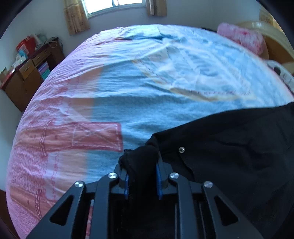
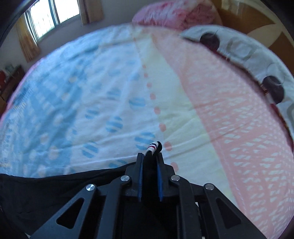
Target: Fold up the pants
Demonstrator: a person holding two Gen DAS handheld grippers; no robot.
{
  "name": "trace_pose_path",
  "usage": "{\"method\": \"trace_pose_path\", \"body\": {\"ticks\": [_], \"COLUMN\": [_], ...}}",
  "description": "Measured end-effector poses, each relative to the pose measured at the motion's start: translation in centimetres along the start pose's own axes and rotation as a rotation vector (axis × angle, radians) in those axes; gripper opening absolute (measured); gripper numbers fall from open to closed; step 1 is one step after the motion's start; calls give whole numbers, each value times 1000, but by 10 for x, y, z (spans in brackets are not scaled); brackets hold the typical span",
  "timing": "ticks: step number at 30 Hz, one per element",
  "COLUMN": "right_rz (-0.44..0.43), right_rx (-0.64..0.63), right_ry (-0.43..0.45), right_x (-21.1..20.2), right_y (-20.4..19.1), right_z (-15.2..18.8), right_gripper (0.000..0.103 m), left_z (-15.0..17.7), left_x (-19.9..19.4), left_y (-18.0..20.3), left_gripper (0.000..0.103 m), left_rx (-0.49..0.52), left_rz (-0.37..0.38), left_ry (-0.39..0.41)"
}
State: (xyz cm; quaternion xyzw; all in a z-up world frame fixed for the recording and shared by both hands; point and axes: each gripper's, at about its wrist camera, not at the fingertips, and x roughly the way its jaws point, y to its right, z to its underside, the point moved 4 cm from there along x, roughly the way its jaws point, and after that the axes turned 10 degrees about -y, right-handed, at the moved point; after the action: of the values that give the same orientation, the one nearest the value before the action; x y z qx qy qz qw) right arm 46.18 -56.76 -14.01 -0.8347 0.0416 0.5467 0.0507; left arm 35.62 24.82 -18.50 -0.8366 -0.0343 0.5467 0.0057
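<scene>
**Both grippers pinch black pants above the bed**

Left gripper (image 1: 141, 176) points forward and slightly down over the bedspread (image 1: 114, 95), its two blue-lined fingers (image 1: 126, 185) drawn in on a bunched, frayed corner of the black pants (image 1: 229, 156). From that pinched corner the dark cloth spreads away to the gripper's right and forward, filling the lower right of the left wrist view. One small metal button or rivet (image 1: 181, 149) sits on the fabric just right of the fingertips.

Right gripper (image 2: 149, 172) is tilted the same way over the bedspread (image 2: 95, 95), its fingers clamped narrowly on another part of the pants (image 2: 46, 191). A short tip wrapped in white with red and dark stripes (image 2: 153, 147) pokes out just past the fingertips; whether it is a cord end or a trim cannot be told. The rest of the black cloth trails to this gripper's left and below it.

No brand, label or readable writing shows in either view.

Ahead of the left gripper, far off, are one window (image 1: 117, 7) with two curtains, and to its left a wooden dresser (image 1: 29, 73) piled with boxes. Ahead and to the right of the right gripper lie a pink folded blanket (image 2: 172, 14) and a grey quilt (image 2: 244, 49) with dark circles, two of them plain.
</scene>
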Motion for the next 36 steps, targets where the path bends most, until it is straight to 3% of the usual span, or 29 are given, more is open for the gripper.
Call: {"method": "trace_pose_path", "body": {"ticks": [8,13,17,25,29,32,36], "right_rz": [-77,-114,-145,-184,-189,-191,-215], "right_rx": [-10,-4,18,105,133,125,165], "right_ry": [177,258,285,226,180,158,161], "right_x": [-117,-184,-214,-194,-172,-162,-169], "right_y": [8,24,43,87,96,97,103], "right_z": [47,116,180,289,321,339,350], "right_gripper": [13,13,13,13,13,14,31], "left_z": [20,59,101,189,216,230,245], "left_x": [-81,-120,-136,-126,-119,-118,-125], "left_y": [-11,-14,-15,-2,-2,-2,-2], "left_gripper": [22,22,22,22,24,32,44], "left_rx": [-57,-57,-65,-36,-36,-32,9], "left_rz": [115,171,219,249,263,263,231], "left_ry": [194,271,297,261,257,275,298]}}
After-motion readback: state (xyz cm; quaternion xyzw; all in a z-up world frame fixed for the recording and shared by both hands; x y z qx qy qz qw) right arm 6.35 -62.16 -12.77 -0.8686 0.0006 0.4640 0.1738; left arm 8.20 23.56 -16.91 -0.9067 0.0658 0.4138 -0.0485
